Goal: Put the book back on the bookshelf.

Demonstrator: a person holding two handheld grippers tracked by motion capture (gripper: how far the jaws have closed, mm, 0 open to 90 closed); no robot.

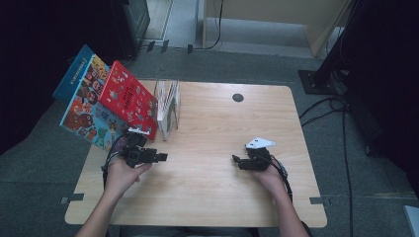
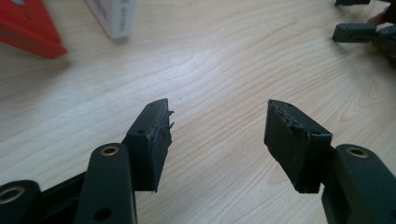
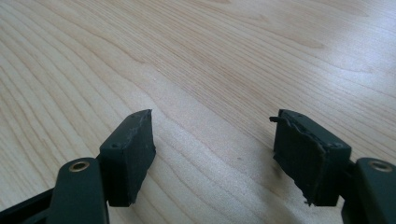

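L gripper [image 1: 163, 157] sitting wide, empty, red book [image 1: 129, 97] leaning just behind it; R gripper [image 1: 234, 158] gaping too, well apart.

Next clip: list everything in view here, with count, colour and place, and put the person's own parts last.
table: one, light wood, centre of the high view.
blue picture book: one, leaning off the table's far left edge.
red picture book: one, leaning against the blue one.
clear book holder: one, with thin books upright in it, right of the red book.
dark round cap: one, in the tabletop near the far edge.
cables: black, on the grey floor at right.
left gripper: black, open, empty, near the books.
right gripper: black, open, empty, over bare wood at right.
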